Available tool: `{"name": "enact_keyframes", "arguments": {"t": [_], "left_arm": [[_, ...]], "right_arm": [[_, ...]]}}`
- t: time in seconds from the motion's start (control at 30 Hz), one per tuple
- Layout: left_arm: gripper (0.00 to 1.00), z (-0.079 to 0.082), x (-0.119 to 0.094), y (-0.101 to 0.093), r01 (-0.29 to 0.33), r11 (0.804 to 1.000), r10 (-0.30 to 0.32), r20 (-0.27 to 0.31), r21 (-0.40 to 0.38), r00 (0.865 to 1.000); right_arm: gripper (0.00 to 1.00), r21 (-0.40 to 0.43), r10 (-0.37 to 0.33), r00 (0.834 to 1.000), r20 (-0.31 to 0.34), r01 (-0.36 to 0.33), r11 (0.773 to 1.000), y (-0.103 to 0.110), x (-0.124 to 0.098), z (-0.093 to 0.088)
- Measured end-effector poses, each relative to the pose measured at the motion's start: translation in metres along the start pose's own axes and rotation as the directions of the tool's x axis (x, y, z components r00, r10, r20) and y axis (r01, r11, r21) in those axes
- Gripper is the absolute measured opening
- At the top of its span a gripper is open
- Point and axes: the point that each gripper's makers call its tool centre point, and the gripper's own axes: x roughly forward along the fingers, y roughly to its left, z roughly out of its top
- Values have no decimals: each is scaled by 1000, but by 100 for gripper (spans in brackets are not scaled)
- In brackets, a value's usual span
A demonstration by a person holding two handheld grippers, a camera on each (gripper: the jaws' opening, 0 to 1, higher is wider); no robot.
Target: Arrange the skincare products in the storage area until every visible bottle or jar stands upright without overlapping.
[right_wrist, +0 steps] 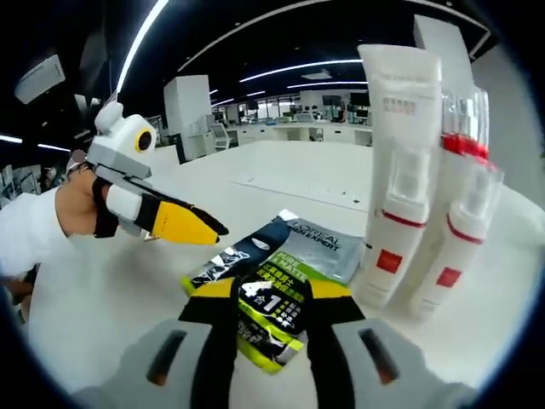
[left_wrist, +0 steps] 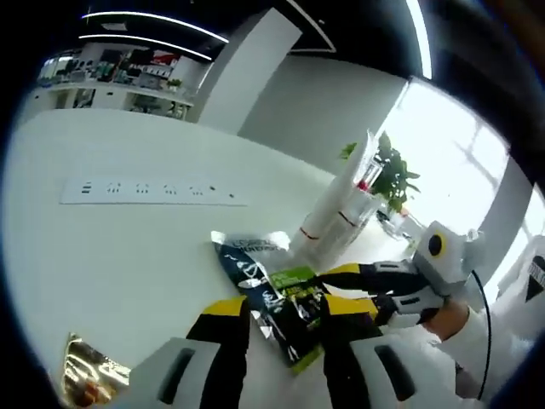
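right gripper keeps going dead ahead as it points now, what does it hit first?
Most likely the dark-and-green sachet lying flat on the white table. It sits between the right gripper jaws already, apparently ungripped. The white bottles stand off to the right, out of the line. Depth is uncertain.

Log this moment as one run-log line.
left gripper: open over sachet | right gripper: open at sachet | white bottles: upright, grouped | sachet: flat on table

The left gripper view is taken low over the white table (left_wrist: 102, 256), facing the windows at upper right. The right gripper view is aimed the opposite way, close in. The dark sachet (left_wrist: 277, 298) (right_wrist: 272, 294) and white bottles (left_wrist: 336, 217) (right_wrist: 426, 247) are shared.
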Motion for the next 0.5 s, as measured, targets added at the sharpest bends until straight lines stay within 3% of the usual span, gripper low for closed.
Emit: {"name": "enact_keyframes", "arguments": {"t": [0.5], "left_arm": [[40,-8,-8,-10,31,998,-31,10,48,999]], "right_arm": [[37,-5,8,1000,9,-8,1000,17,-10,-3]]}}
